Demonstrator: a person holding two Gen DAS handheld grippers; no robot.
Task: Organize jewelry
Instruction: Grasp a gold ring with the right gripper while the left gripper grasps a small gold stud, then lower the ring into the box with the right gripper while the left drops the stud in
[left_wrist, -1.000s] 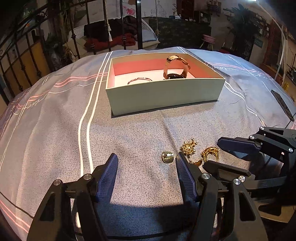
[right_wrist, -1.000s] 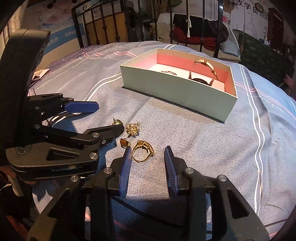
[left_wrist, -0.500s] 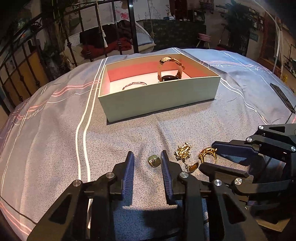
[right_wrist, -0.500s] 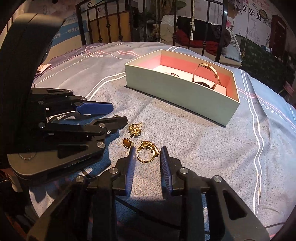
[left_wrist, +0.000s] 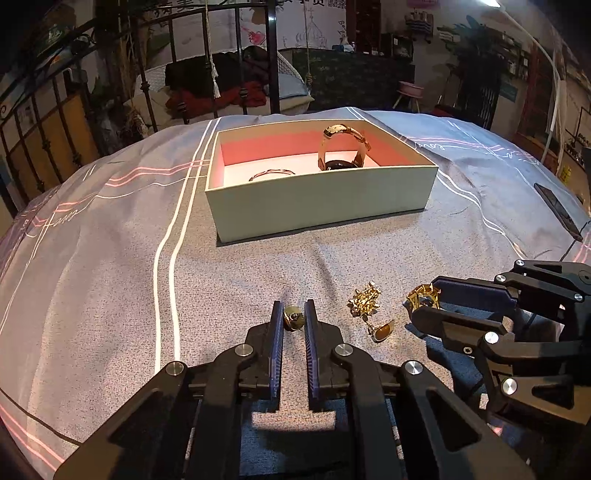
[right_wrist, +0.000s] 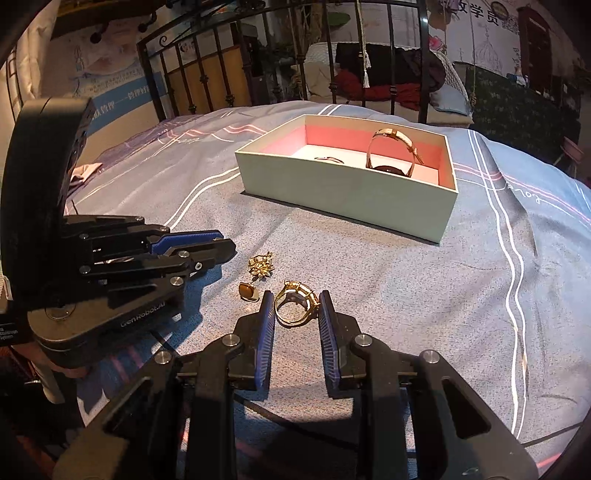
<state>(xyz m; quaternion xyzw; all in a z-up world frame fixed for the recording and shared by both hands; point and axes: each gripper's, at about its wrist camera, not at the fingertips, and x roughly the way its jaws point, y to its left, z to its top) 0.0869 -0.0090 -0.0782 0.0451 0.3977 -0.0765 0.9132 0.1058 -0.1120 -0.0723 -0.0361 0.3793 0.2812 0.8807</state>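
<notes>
On the grey striped bedspread my left gripper (left_wrist: 293, 314) is shut on a small gold stud (left_wrist: 293, 320), pads pressing both its sides. Just to its right lie a gold leafy brooch (left_wrist: 364, 298) and an amber-stone earring (left_wrist: 382, 329). In the right wrist view, my right gripper (right_wrist: 295, 299) is shut on a gold ring (right_wrist: 295, 308) that rests on the cloth, with the brooch (right_wrist: 261, 265) and amber earring (right_wrist: 248, 291) to its left. Farther back stands the open pale box (left_wrist: 321, 199) with a pink lining, holding a gold watch (left_wrist: 343, 147) and a thin bangle (left_wrist: 271, 172).
A dark phone (left_wrist: 557, 210) lies on the bedspread at the far right. A black iron bed rail (left_wrist: 273, 55) runs behind the box, with piled clothes beyond it. In the right wrist view the left gripper's body (right_wrist: 110, 295) fills the left side.
The left jaws went from wide apart to closed on the gold stud. The right jaws narrowed until they touched the ring. Both grippers stayed about where they were.
</notes>
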